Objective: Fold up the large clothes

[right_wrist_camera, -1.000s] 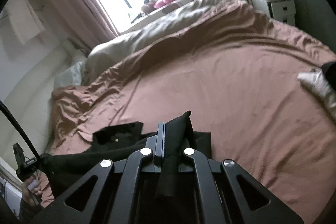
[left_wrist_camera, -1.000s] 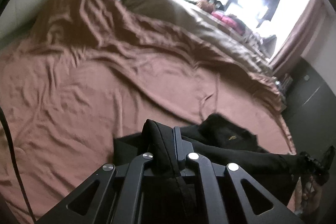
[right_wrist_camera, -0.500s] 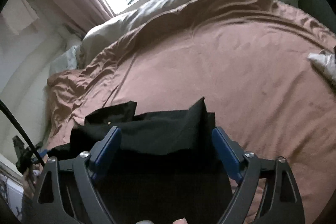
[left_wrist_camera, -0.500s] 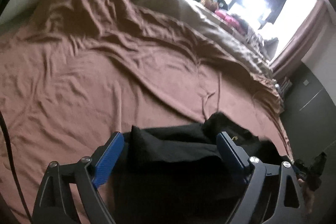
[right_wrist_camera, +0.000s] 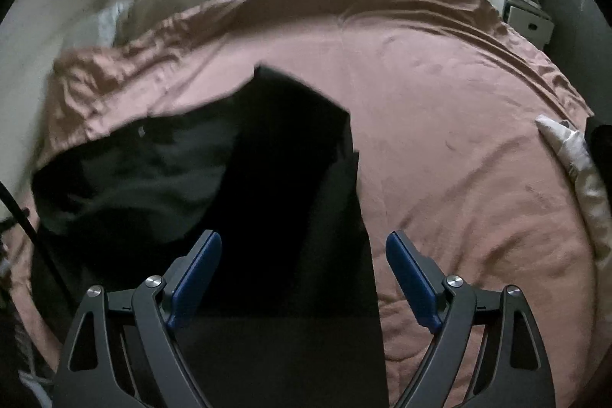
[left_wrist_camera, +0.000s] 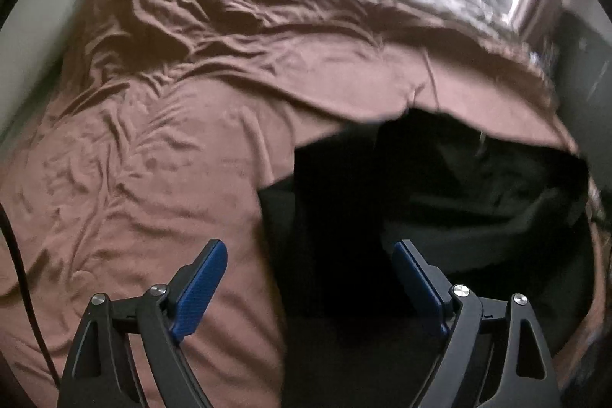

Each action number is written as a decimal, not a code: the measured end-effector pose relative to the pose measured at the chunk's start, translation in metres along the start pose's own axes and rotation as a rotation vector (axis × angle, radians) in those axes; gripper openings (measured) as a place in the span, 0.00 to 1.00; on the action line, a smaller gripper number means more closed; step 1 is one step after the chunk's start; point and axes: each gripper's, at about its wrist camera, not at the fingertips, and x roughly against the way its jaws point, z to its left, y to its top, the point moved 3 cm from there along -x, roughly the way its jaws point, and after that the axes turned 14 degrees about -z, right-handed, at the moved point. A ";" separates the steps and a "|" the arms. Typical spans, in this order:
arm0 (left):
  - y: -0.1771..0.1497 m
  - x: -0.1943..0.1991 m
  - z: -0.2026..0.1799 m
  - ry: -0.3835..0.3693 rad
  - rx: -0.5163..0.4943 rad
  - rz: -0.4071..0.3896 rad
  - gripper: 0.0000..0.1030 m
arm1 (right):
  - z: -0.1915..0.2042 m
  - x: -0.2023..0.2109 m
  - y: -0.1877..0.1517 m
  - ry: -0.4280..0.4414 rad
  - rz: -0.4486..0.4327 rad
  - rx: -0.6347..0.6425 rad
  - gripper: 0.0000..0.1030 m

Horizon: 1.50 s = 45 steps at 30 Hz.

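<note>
Brown-sheeted bed (left_wrist_camera: pixel 160 155) under a bright window. Left gripper (left_wrist_camera: pixel 308 278) now spread, black garment (left_wrist_camera: pixel 440 201) let go, lying ahead and below. Right gripper (right_wrist_camera: pixel 304 272) likewise spread, empty above it. Fold apparently laid; smoothing probably next.

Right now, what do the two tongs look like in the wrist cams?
Both match: the left tongs and right tongs have matte black skeletal finger frames with triangular cutouts, silver round pivot bolts, and blue textured rubber pads on the inner faces. A thin dark cable runs down the left edge of each view.
</note>
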 end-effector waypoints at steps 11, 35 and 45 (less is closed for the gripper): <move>-0.016 -0.069 -0.009 0.078 -0.179 0.178 0.87 | 0.033 -0.068 0.021 -0.116 0.121 0.168 0.85; 0.047 -0.093 0.004 0.027 0.018 0.071 0.63 | 0.001 -0.088 0.057 -0.062 -0.014 -0.007 0.60; 0.051 -0.124 0.005 -0.071 0.064 0.070 0.55 | -0.017 -0.113 0.077 0.010 0.005 -0.064 0.60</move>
